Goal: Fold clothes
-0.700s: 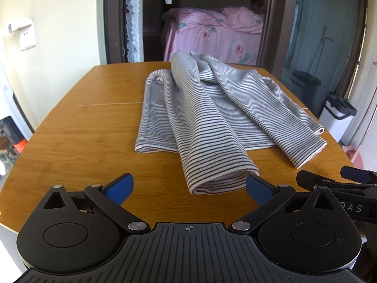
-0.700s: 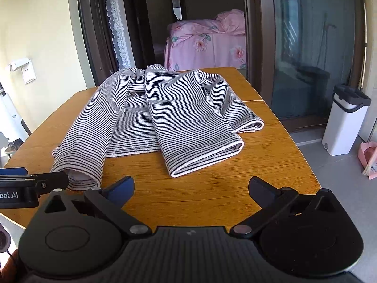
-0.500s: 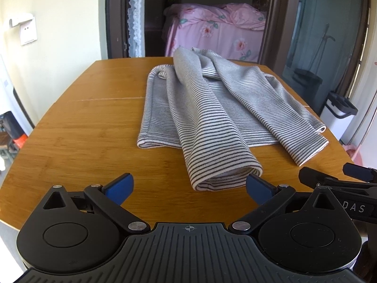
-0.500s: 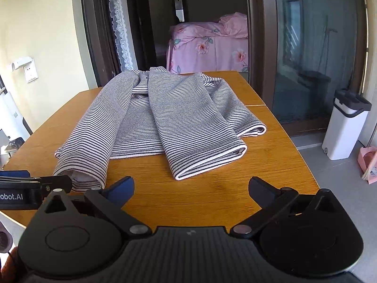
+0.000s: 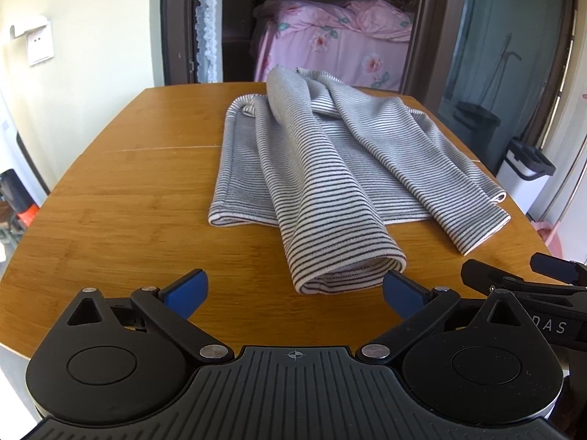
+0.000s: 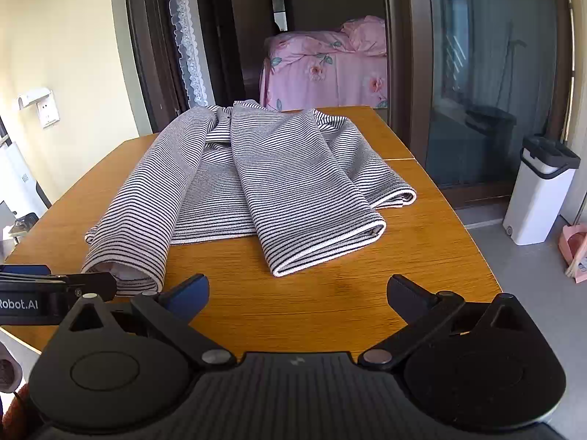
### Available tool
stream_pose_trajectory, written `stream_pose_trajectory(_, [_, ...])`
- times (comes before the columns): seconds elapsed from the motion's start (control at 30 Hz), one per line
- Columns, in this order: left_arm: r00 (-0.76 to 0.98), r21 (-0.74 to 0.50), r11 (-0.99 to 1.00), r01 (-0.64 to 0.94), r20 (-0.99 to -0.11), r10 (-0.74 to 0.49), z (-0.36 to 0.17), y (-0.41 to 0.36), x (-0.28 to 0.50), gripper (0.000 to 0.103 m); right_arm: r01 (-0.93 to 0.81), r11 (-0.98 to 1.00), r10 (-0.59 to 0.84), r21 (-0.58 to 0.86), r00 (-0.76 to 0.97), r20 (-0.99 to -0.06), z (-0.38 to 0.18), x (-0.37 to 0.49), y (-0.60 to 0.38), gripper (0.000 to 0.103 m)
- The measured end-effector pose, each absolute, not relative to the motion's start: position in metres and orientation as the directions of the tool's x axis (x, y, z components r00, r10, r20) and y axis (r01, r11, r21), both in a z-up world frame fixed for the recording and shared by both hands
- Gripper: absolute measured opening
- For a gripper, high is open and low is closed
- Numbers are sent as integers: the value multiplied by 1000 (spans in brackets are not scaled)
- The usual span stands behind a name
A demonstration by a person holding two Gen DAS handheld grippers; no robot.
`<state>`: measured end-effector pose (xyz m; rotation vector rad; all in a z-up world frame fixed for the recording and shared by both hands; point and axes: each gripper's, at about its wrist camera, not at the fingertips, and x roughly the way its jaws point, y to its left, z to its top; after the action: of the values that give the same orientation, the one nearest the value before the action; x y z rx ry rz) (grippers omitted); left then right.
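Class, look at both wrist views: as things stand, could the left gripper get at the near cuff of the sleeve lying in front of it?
Probably yes. The left gripper is open and empty, and the striped sleeve cuff lies on the wooden table just ahead, between its fingers' line. Only bare tabletop shows between them.

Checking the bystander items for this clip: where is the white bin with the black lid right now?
The white bin with the black lid stands on the grey floor right of the wooden table, beside the glass door, on the right in both wrist views.
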<state>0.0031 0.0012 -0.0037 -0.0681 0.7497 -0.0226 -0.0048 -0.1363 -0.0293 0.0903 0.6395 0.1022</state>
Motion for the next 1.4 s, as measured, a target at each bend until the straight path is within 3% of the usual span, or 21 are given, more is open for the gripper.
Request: stream_pose_trajectory(1.4, [709, -75, 997, -2, -703, -51, -7, 2, 2, 103, -56, 990, 125, 132, 789, -602, -38, -8, -141, 103])
